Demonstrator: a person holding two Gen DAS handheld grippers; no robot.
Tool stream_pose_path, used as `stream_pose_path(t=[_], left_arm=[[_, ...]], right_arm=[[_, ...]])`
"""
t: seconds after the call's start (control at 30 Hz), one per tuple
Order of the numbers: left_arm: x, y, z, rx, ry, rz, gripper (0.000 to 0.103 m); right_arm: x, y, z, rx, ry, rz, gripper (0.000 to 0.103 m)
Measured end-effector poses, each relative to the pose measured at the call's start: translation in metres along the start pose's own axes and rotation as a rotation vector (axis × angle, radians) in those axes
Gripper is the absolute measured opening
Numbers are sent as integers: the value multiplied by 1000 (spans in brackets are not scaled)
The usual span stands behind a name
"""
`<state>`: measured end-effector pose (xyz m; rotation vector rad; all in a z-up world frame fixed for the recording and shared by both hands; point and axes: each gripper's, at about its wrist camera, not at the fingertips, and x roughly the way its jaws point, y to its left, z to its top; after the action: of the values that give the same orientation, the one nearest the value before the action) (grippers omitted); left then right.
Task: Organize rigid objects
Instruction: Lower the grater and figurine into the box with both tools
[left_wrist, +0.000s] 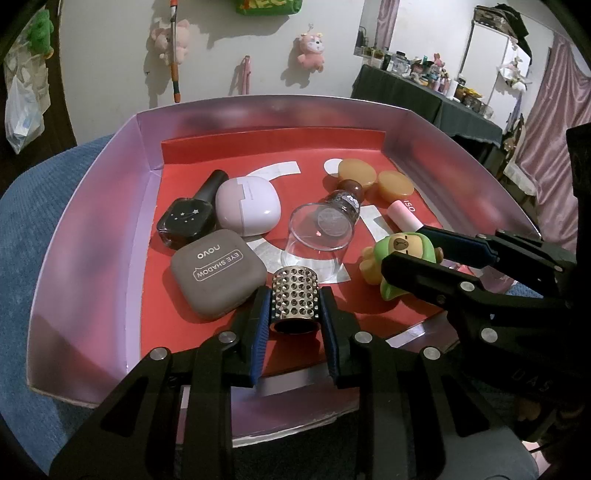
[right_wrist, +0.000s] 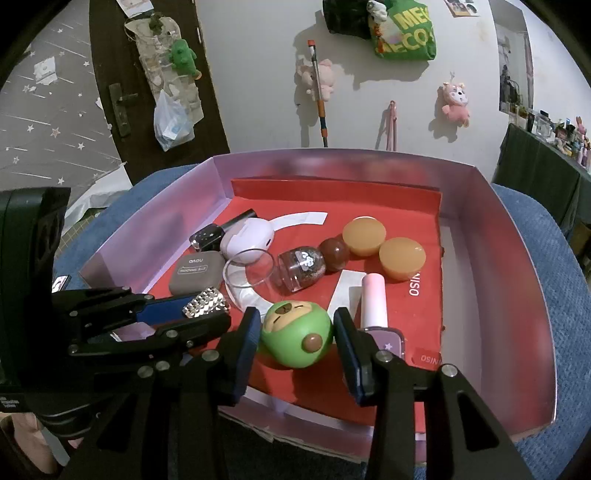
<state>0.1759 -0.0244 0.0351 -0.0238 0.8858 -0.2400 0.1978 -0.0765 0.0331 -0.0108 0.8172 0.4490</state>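
A studded silver cylinder (left_wrist: 293, 306) hangs just over the red floor of a purple-walled box (left_wrist: 92, 240), and my left gripper (left_wrist: 295, 291) is shut on it, one blue pad on each side. The same cylinder (right_wrist: 205, 302) shows at the left of the right wrist view. To its right a green bear toy (right_wrist: 295, 339) sits low at the front of the box. My right gripper (right_wrist: 296, 317) is shut on the toy, pads against both flanks. In the left wrist view the right gripper (left_wrist: 406, 245) clamps the toy (left_wrist: 395, 254) from the right.
On the red floor lie a grey eye shadow case (left_wrist: 218, 273), a black polish bottle (left_wrist: 188, 221), a pale pink case (left_wrist: 247, 210), a clear cup (left_wrist: 317, 236), a glitter bottle (left_wrist: 347, 199), two amber discs (left_wrist: 356, 171) and a pink tube (right_wrist: 373, 299). The box rests on blue cloth (left_wrist: 44, 206).
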Motion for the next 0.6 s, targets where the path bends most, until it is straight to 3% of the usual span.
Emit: stream_pose_path(t=[0.6], left_arm=[[-2, 3, -1, -7, -8, 18, 24]], right_arm=[[-5, -6, -1, 38, 3, 27, 45]])
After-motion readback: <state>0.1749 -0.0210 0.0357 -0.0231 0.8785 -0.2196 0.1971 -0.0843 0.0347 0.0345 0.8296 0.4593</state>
